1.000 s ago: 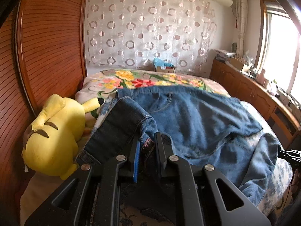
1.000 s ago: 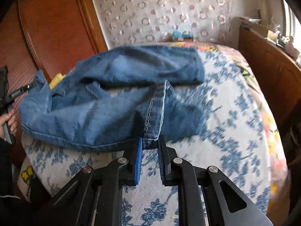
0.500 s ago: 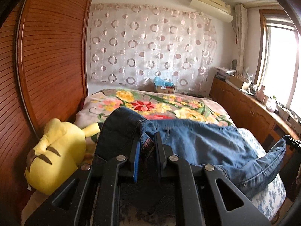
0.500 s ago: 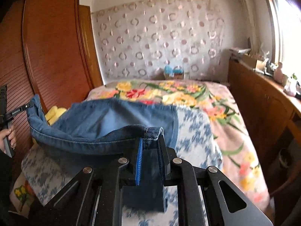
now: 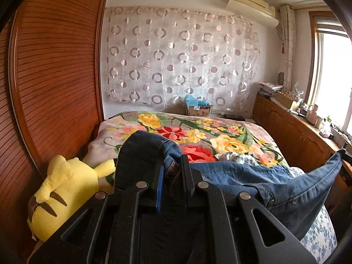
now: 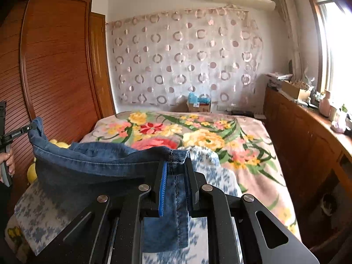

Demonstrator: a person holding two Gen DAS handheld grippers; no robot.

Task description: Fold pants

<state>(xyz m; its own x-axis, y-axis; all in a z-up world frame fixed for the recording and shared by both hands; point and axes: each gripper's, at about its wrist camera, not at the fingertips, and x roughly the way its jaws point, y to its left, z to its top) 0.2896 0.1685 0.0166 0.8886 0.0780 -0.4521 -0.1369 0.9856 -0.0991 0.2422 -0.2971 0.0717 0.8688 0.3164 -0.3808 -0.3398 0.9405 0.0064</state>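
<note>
A pair of blue denim pants [image 5: 253, 176] is held up above the bed, stretched between both grippers. My left gripper [image 5: 171, 171] is shut on the waistband corner with the brown leather patch. My right gripper [image 6: 176, 167] is shut on a hemmed edge of the pants [image 6: 99, 165], which sag in a band toward the left. At the far left of the right wrist view the other gripper [image 6: 13, 134] shows in a hand, pinching the far corner. The lower part of the pants hangs out of sight below both grippers.
The bed [image 6: 253, 165] has a floral blanket and a blue-patterned sheet [image 6: 39, 209]. A yellow plush toy [image 5: 63, 193] lies by the wooden wardrobe [image 5: 55, 77] on the left. A wooden cabinet [image 5: 297, 136] with clutter runs along the right under the window.
Both grippers have risen and carried the pants up off the bed. The denim that lay spread on the blanket now hangs in a taut band, baring the floral blanket.
</note>
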